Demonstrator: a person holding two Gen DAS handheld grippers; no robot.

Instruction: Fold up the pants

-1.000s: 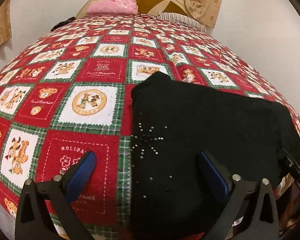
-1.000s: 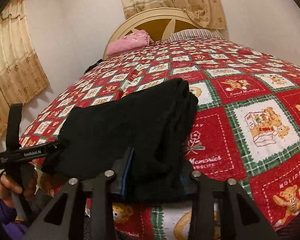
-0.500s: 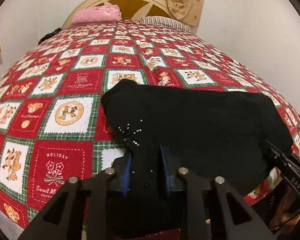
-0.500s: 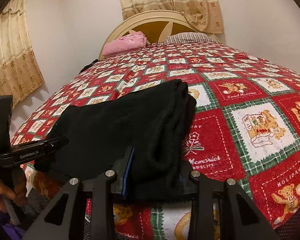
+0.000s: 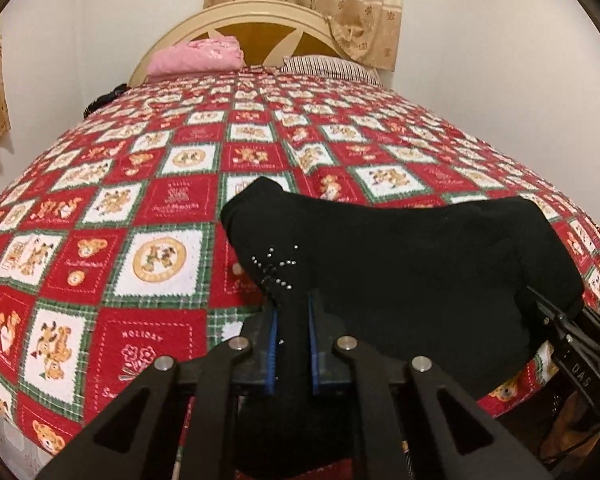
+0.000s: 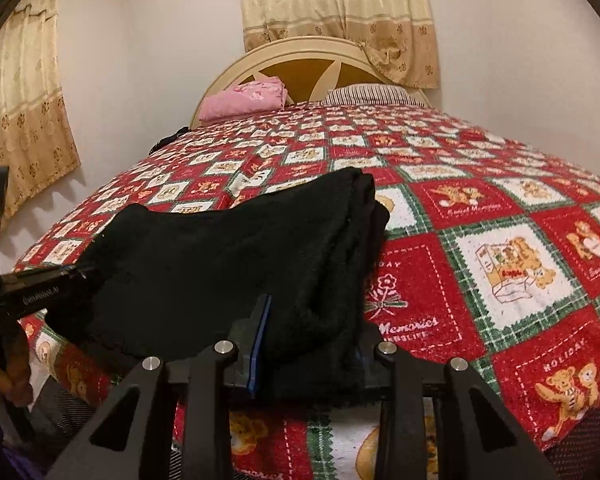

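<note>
Black pants (image 5: 400,264) lie folded across the near edge of the bed, with a small pattern of silver studs near their left end. My left gripper (image 5: 292,344) is shut on the pants' near left edge, and the cloth rises between the blue pads. My right gripper (image 6: 308,344) is shut on the thick near right edge of the pants (image 6: 228,256). The right gripper shows at the right edge of the left wrist view (image 5: 572,340). The left gripper shows at the left edge of the right wrist view (image 6: 32,284).
The bed has a red, green and white patchwork cover (image 5: 148,216) with teddy bears. A pink folded cloth (image 5: 196,56) and a striped pillow (image 5: 332,68) lie by the cream headboard (image 5: 260,28). Curtains (image 6: 20,100) hang on the walls.
My left gripper was open over the pants' left edge, then shut on the cloth and lifted it slightly. The right gripper stayed shut on the right edge.
</note>
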